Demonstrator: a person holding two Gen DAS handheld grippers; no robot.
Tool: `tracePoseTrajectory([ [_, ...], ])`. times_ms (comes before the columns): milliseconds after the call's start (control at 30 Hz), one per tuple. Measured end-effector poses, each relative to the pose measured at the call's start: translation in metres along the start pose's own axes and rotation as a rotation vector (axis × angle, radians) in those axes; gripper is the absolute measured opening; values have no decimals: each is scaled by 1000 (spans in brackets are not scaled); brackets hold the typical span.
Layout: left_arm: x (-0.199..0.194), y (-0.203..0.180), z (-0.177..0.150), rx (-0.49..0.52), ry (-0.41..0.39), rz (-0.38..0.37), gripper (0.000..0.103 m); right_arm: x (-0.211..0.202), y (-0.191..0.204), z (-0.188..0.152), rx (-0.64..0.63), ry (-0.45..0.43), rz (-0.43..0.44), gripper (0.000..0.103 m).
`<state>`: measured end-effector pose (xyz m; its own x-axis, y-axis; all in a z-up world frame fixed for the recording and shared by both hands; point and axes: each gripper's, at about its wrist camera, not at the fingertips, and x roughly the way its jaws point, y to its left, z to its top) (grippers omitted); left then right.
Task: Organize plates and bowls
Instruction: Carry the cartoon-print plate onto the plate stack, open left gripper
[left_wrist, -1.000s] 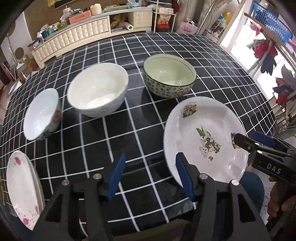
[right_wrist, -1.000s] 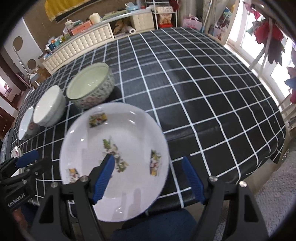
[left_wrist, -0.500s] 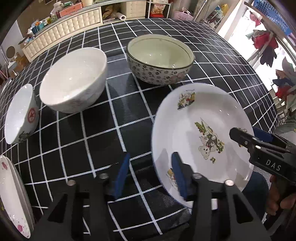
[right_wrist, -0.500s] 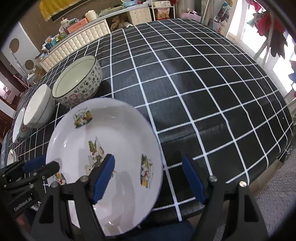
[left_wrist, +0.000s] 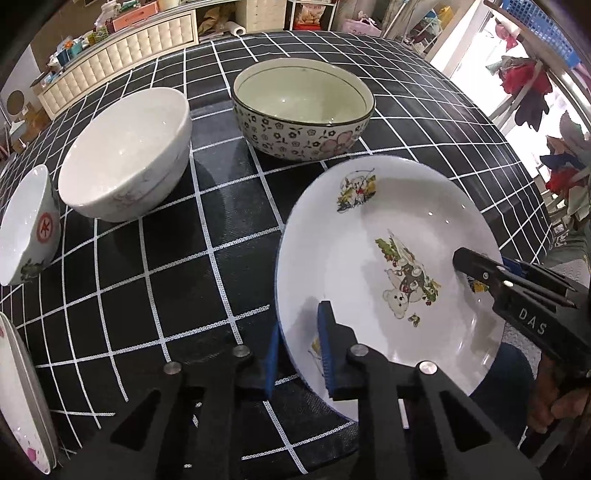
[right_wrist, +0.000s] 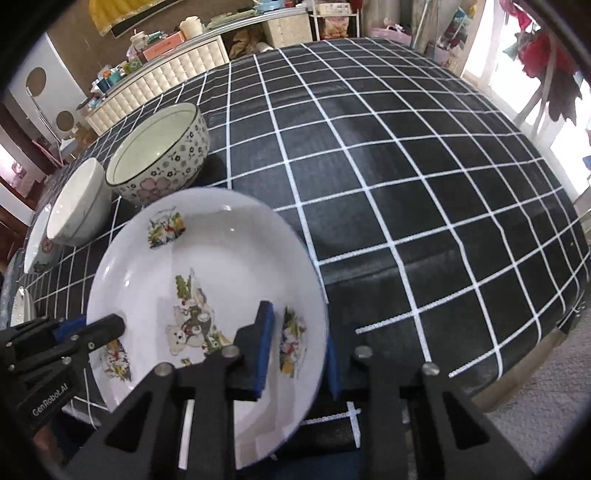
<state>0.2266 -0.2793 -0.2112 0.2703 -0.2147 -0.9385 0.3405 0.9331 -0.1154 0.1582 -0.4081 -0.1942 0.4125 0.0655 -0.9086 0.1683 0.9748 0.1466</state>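
A white plate (left_wrist: 388, 229) printed with cartoon bears lies at the near edge of the checked table (left_wrist: 166, 295). My left gripper (left_wrist: 299, 352) is shut on the plate's left rim, one blue pad inside and one outside. My right gripper (right_wrist: 297, 354) is shut on the right rim of the same plate (right_wrist: 207, 258). Behind the plate stand a floral bowl (left_wrist: 303, 110), a plain white bowl (left_wrist: 125, 155) and a small bowl with a red mark (left_wrist: 26, 225), in a row running left. Whether the plate still touches the cloth is unclear.
A pink-patterned plate (left_wrist: 18, 387) lies at the far left edge. To the right of the bowls there is only black checked cloth (right_wrist: 406, 166). A long white cabinet (right_wrist: 166, 70) with clutter stands beyond the table. A hand (left_wrist: 554, 410) holds the right gripper.
Both grippers were open a second ago. Each has moved in onto the bear plate and shut on its rim, left then right. The bowls have not moved.
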Motion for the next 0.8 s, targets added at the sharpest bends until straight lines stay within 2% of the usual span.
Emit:
tracePoseTrajectory([
  [100, -3, -4, -2, 17, -15, 31, 17, -4, -1, -2, 3, -7, -9, 28],
  [367, -30, 10, -10, 13, -67, 37, 18, -21, 21, 2, -27, -50, -18, 26],
  [567, -56, 36, -22, -11, -97, 59, 17, -36, 56, -4, -73, -73, -10, 26],
  [800, -91, 85, -45, -71, -140, 84, 17, -43, 107, -3, -133, -96, 15, 26],
])
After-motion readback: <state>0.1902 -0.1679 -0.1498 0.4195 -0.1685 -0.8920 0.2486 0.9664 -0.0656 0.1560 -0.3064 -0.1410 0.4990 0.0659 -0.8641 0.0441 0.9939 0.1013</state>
